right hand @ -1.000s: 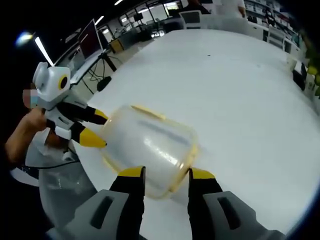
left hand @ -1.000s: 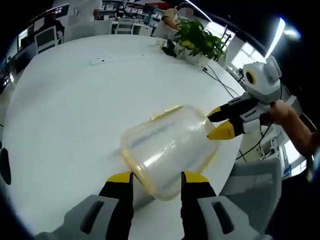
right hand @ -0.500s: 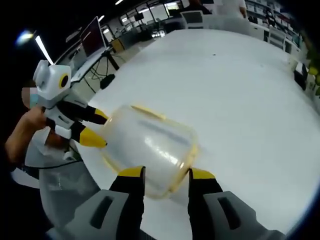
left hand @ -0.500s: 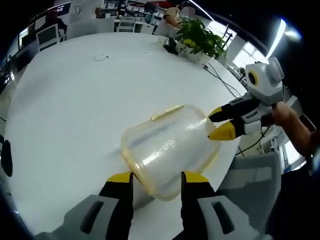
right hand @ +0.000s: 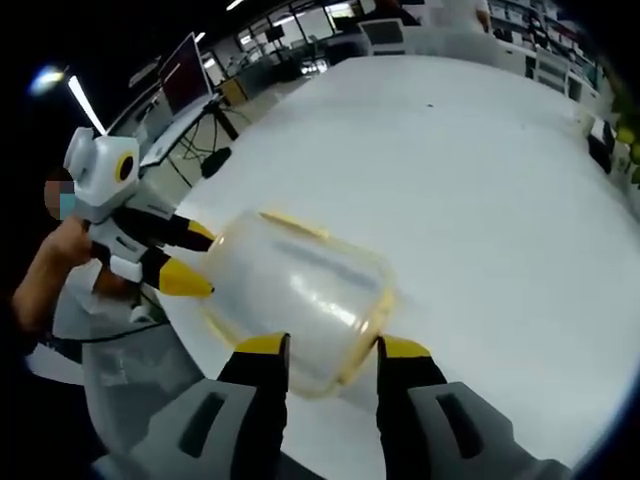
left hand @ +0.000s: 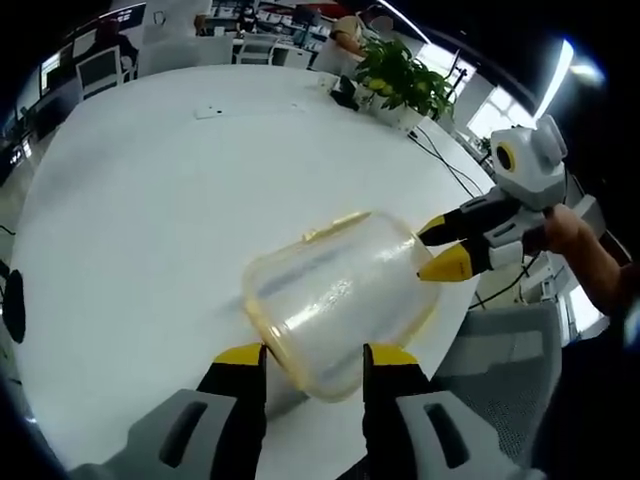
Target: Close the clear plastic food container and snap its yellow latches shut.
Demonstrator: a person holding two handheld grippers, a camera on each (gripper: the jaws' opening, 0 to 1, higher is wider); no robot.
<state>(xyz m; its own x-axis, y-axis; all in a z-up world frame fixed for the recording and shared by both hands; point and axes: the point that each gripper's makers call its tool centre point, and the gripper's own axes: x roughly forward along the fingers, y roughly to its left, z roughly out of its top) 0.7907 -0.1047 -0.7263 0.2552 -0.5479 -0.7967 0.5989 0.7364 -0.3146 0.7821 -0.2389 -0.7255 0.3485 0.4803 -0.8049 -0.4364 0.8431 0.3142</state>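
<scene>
Container (left hand: pixel 335 300), clear plastic with yellow trim, sits on the white table (left hand: pixel 140 200) between the two grippers, near the table edge. Left gripper (left hand: pixel 315 357): jaws spread, one yellow tip on each side of the container's near end, at or just against its rim; contact too close to call. Right gripper (right hand: pixel 330 349): same posture at the opposite end, jaws spread and straddling the rim. In the left gripper view the right gripper comes in from the right, tips touching or just beside the container's far end. One yellow latch (left hand: pixel 333 226) shows as a strip along the far upper edge, seemingly sticking out, probably not snapped. Lid looks seated on the body, but the seam is blurred, can't confirm.

Step in hand, as judged: brace from both ends, then press latches. To do it well: keep one gripper holding the container so it doesn't slide on the smooth table or off the near edge; push each latch flat toward the wall with a jaw tip, not a pinch; check the lid sits even before pressing.
</scene>
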